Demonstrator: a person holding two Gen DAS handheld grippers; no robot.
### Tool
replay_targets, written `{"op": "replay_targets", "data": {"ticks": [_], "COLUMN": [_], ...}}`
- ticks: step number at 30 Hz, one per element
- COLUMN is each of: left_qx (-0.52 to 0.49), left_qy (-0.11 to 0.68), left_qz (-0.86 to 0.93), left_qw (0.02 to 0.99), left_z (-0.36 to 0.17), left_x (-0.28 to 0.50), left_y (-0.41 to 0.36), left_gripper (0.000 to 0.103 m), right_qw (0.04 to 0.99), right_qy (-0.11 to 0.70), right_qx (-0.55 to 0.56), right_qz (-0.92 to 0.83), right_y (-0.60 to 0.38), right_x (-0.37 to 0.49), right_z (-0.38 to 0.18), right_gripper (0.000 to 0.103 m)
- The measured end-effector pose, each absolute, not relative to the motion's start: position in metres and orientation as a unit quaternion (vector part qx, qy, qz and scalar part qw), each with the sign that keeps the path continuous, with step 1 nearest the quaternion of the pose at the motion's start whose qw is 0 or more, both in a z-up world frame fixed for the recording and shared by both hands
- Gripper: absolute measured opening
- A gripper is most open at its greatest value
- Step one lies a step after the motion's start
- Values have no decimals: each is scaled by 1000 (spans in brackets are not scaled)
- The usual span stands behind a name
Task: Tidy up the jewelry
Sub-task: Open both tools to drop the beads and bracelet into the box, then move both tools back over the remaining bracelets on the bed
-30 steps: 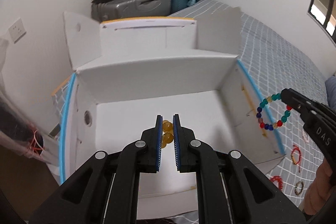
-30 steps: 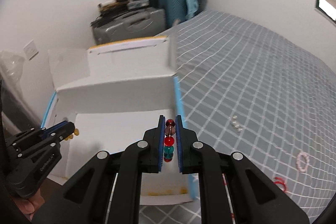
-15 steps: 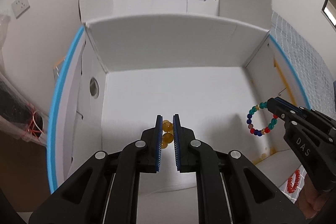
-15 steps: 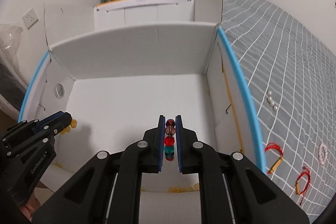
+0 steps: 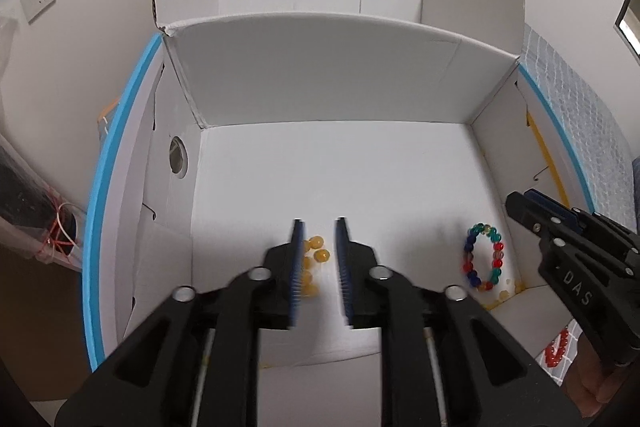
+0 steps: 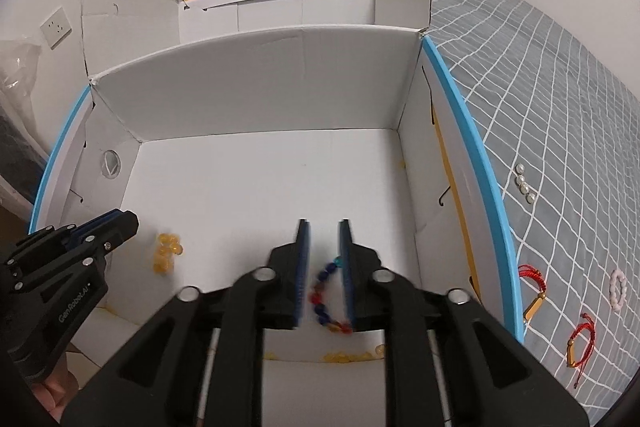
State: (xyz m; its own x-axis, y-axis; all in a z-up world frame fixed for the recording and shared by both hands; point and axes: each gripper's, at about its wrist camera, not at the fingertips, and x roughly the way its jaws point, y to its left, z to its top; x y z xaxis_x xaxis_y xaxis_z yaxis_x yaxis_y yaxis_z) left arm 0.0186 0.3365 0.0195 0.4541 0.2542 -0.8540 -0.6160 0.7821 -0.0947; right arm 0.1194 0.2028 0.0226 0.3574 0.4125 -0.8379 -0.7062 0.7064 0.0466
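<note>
My left gripper (image 5: 318,227) and right gripper (image 6: 324,227) have just been opening; the amber bracelet (image 5: 314,259) and multicoloured bracelet (image 5: 484,263) lie loose on the box (image 5: 320,167) floor. Only the right view shows pearls (image 6: 525,183) on the bed (image 6: 560,107).

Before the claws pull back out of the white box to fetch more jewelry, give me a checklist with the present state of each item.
1. Left claw released: ok; its jaws have just been opening and the amber bead bracelet lies loose on the box floor.
2. Right claw released: ok; jaws have just been opening, the multicolored bead bracelet rests on the floor.
3. Both bracelets inside the white cardboard box: ok, apart from each other.
4. Beads snagged on claw pads: cannot tell.
5. Jewelry left on the gray bedspread: not ok; red cord bracelets, a pink bead ring and pearls remain outside.
</note>
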Motion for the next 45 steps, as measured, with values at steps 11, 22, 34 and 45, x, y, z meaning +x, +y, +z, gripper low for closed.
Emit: {"op": "replay_targets", "data": {"ticks": [11, 22, 34, 45], "left_qx": [-175, -140, -98, -44], "left_qy": [418, 390, 368, 380], "left_qz": [270, 243, 175, 78], "left_qw": [850, 877, 908, 921], "left_z": [51, 79, 103, 97], "left_x": [16, 35, 84, 136], "left_y": [322, 290, 222, 125], "left_gripper": [71, 93, 97, 97], "right_qw": [839, 876, 900, 905], "right_qy": [400, 368, 371, 398], "right_qx": [-131, -90, -48, -27], "right_qz": [345, 299, 225, 146], "right_y": [174, 113, 6, -97], "right_x": [118, 141, 175, 182], "right_z": [66, 99, 114, 92], "right_gripper": [74, 94, 95, 95]}}
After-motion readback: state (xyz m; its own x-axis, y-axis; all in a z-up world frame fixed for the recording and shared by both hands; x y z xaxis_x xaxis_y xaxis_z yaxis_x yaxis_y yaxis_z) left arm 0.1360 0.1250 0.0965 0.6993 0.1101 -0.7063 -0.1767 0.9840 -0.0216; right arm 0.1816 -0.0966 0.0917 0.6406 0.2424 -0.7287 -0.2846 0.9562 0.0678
